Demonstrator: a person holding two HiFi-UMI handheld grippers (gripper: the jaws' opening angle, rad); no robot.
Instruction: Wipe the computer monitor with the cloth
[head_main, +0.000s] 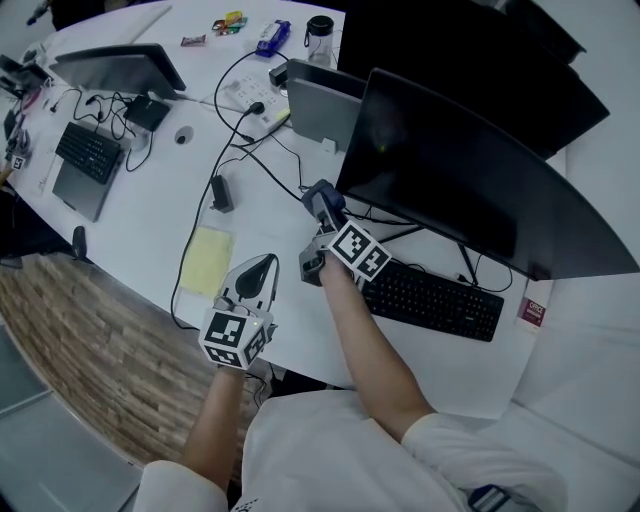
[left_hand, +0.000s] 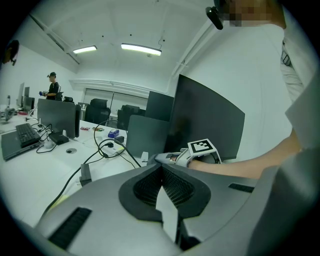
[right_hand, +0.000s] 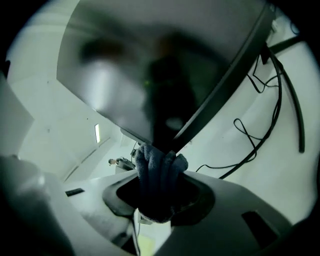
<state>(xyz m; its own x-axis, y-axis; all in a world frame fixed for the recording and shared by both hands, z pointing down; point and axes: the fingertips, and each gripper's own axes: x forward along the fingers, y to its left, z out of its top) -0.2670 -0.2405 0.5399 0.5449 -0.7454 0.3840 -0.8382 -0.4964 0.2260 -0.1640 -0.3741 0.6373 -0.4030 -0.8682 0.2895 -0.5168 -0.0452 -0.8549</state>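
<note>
1. The left forearm rises from the bottom edge of the head view, left of centre. It holds the left tongs low over the near edge of the white surface, with their tips aimed towards the top of the frame. A pale yellow pad lies just to their left.
2. In the left gripper view the left tongs are closed tip to tip and grip nothing. They look towards the other hand's marker cube and the dark monitor behind it.
3. The bare right forearm stretches from the lower middle of the head view up and to the left. It ends at the right tongs, which are raised to the screen's lower left corner.
4. The right tongs are clamped on a bunched dark blue cloth, which fills the gap between the jaws. The cloth's upper end presses against the monitor's bottom edge.
5. In the head view the cloth sits in the middle of the frame, at the left end of the monitor.
6. The monitor is wide and curved. Its long axis runs from the top centre of the frame down to the right edge, and its dark screen faces the lower left, towards the person.
7. In the right gripper view the monitor fills the upper half, with its bottom edge slanting from upper right down to the cloth.
8. A black keyboard lies below the screen, to the right of the right wrist.
</note>
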